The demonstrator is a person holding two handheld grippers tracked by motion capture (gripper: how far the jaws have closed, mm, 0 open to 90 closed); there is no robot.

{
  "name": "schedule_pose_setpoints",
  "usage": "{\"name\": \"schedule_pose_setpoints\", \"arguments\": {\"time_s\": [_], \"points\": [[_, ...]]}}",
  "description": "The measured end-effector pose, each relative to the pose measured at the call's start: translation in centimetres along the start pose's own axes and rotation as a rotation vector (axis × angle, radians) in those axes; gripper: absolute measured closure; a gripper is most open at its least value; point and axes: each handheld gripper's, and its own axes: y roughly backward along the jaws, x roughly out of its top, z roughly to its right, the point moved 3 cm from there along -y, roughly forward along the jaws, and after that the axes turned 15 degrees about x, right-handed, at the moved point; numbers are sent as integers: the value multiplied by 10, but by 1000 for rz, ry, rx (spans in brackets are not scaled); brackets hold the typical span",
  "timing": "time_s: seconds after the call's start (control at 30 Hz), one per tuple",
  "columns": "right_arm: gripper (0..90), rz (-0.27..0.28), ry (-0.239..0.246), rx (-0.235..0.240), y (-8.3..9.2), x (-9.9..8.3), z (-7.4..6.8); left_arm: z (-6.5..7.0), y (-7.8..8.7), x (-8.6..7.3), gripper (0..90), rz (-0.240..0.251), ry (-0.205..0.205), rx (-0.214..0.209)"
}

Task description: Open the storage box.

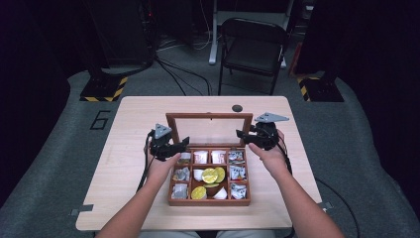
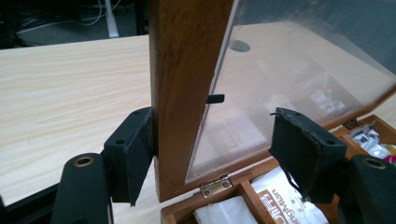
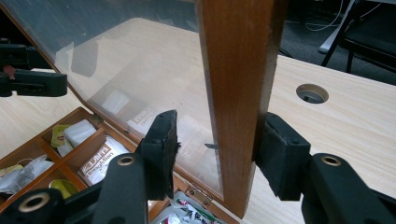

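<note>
A wooden compartment box (image 1: 208, 201) sits at the table's middle with its glass lid (image 1: 208, 116) standing upright. My left gripper (image 1: 184, 144) straddles the lid's left stile (image 2: 182, 70). Its outer pad (image 2: 133, 154) lies against the wood, and the inner pad (image 2: 303, 154) stands well off the glass, so the left gripper (image 2: 210, 154) is open. My right gripper (image 1: 240, 134) straddles the right stile (image 3: 238, 93). Its rear pad (image 3: 280, 154) rests on the wood, while the front pad (image 3: 161, 149) sits a little off the pane. The right gripper (image 3: 217, 154) is slightly open.
The compartments hold white sachets (image 1: 200, 156), foil packets (image 1: 237, 172) and yellow round capsules (image 1: 210, 175). A cable hole (image 1: 237, 108) lies in the table behind the lid. A black folding chair (image 1: 252, 44) stands beyond the far edge. Bare tabletop flanks the box.
</note>
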Motion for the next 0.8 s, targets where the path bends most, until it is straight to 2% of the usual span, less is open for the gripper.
{"name": "schedule_pose_setpoints", "arguments": {"time_s": [0.13, 0.17, 0.2, 0.27, 0.3, 0.33, 0.37, 0.5, 0.53, 0.6, 0.63, 0.67, 0.7, 0.8], "points": [[485, 1, -4, -2, -1, -1, 2, 3, -4, 1, 305, -5, 12, 15], [446, 2, -9, -6, -1, -3, 2, 3, -5, 1, 308, -6, 15, 16], [446, 2, -9, -6, -1, -3, 2, 3, -5, 1, 310, -6, 15, 16], [423, 18, -17, -5, -1, -9, 2, 1, -6, 2, 323, -4, 24, 14], [405, 21, -31, -17, -4, -18, 4, 1, -7, 1, 325, -1, 24, 17], [405, 21, -31, -17, -4, -18, 4, 1, -7, 1, 325, -1, 24, 17], [383, 14, -38, -36, -9, -27, 7, 1, -8, 2, 325, 1, 12, 22], [380, -1, -57, -41, -20, -33, 9, 1, -9, 2, 325, 2, 10, 22], [375, -8, -54, -47, -24, -34, 10, 2, -11, 3, 325, 13, 32, 22], [392, -9, -55, -69, -29, -33, 10, 1, -12, 3, 329, 1, 26, 26], [409, 1, -78, -84, -31, -33, 11, 1, -13, 4, 328, 0, 26, 30], [409, 1, -78, -84, -31, -33, 11, 2, -14, 4, 328, 0, 23, 34], [423, 7, -103, -112, -33, -32, 11, 2, -14, 4, 328, -2, 26, 33], [424, 8, -105, -137, -36, -31, 11, 3, -17, 4, 324, -2, 33, 50]]}}
